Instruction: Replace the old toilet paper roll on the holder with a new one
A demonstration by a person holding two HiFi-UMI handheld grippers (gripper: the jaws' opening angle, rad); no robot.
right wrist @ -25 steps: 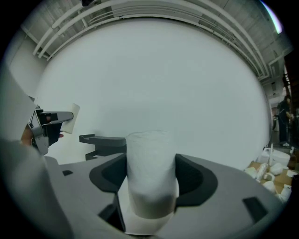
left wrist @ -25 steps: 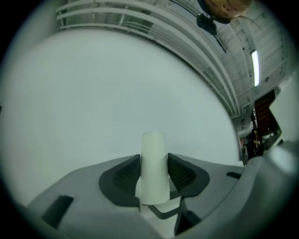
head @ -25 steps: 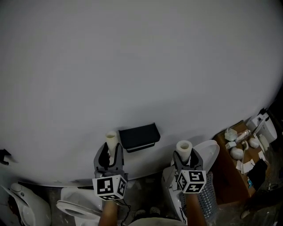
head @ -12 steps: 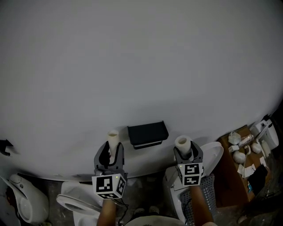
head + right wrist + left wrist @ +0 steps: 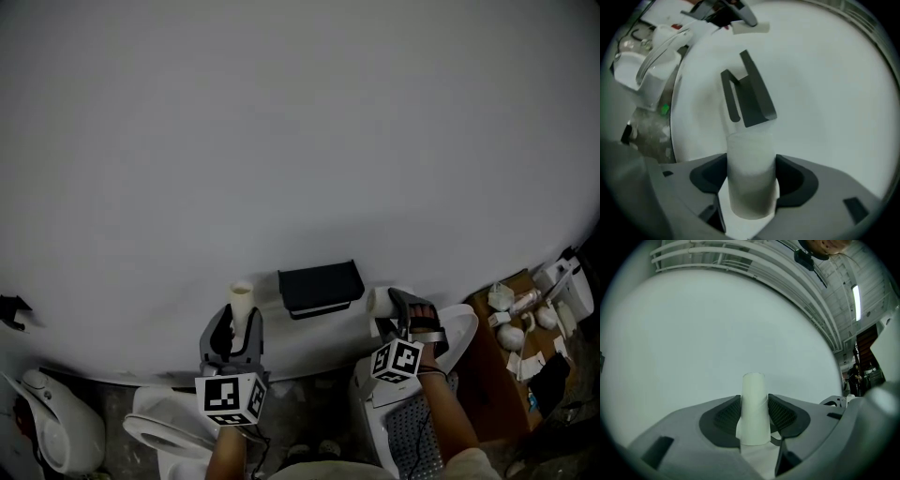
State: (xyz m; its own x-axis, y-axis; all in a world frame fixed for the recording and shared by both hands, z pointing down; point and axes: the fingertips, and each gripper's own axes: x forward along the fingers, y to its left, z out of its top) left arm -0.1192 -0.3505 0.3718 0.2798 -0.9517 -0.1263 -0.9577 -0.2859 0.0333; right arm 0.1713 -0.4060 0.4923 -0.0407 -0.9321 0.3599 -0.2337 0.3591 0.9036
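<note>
A broad white wall fills most of the head view. Below it, a white toilet bowl is cut off by the lower edge. At the right, a brown surface is strewn with pale items too small to be identified. A black holder is fixed low on the wall. A slim white roll is pinched upright in the jaws of the left gripper, to the left of the holder. A thicker white roll is clamped in the jaws of the right gripper, close in front of the holder. Whether it touches the holder cannot be told.
</note>
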